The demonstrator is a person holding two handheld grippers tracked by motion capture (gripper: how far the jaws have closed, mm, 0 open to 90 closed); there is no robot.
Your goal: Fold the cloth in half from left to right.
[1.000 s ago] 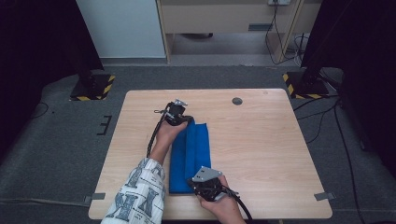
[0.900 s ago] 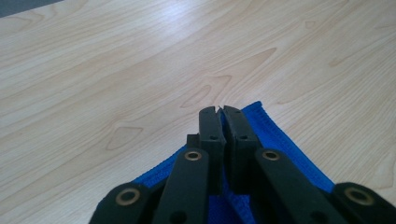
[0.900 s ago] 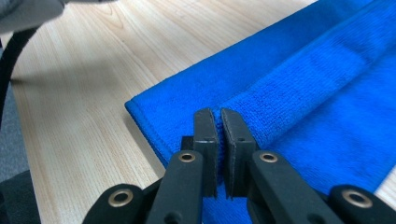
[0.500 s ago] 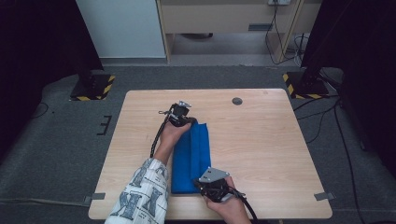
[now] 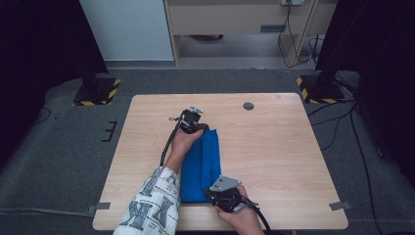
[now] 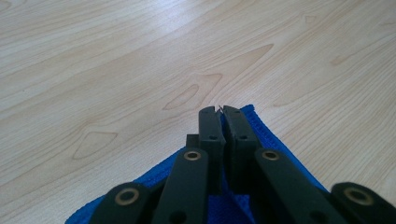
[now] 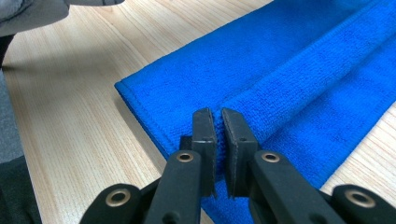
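Blue cloth (image 5: 201, 166) folded, long axis running near-to-far on table (image 5: 284, 147).

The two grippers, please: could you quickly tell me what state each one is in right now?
Left gripper: shut on the far corner of the blue cloth.
Right gripper: shut on the cloth's near edge.

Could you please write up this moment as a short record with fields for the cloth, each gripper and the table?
cloth: blue cloth, folded into a long strip
left gripper: shut on the cloth's far end
right gripper: shut on a fold at the cloth's near end
table: light wood; small dark disc near far edge
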